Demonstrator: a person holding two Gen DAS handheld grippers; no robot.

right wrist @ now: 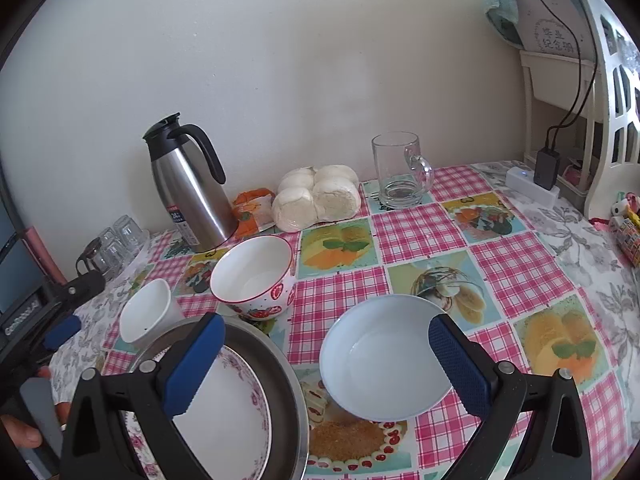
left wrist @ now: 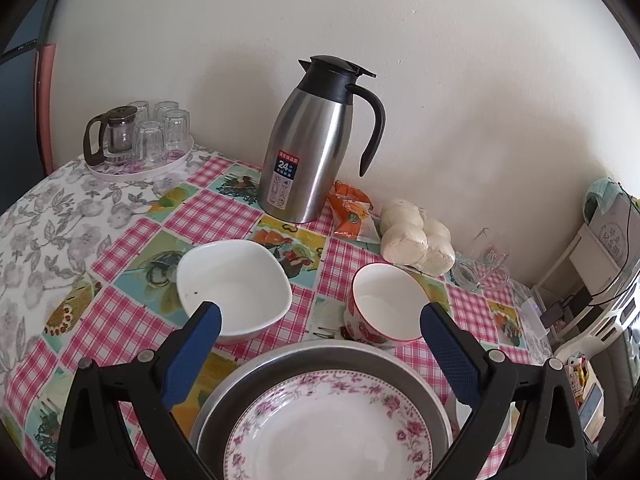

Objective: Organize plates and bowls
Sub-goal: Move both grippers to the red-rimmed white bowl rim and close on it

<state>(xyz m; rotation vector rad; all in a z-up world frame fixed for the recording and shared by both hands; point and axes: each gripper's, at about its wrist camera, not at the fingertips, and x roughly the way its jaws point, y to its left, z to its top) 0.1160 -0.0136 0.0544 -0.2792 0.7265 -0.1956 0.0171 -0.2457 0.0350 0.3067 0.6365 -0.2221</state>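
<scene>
Floral plate (left wrist: 332, 428) cut off behind left tongs (left wrist: 320, 334)

The flask (left wrist: 308, 148) was brushed steel with a glossy black plastic lid, and the mug (right wrist: 400, 172) was clear glass. The bowls (left wrist: 234, 288) and flowered plate (left wrist: 332, 428) looked like glazed, shiny ceramic, the pan (left wrist: 320, 354) dull metal. The tablecloth (right wrist: 420, 232) seemed smooth, slightly glossy plastic.

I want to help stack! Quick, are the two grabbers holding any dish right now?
Left gripper: open, holding nothing, over the floral plate.
Right gripper: open, holding nothing, above the pale blue bowl.
</scene>
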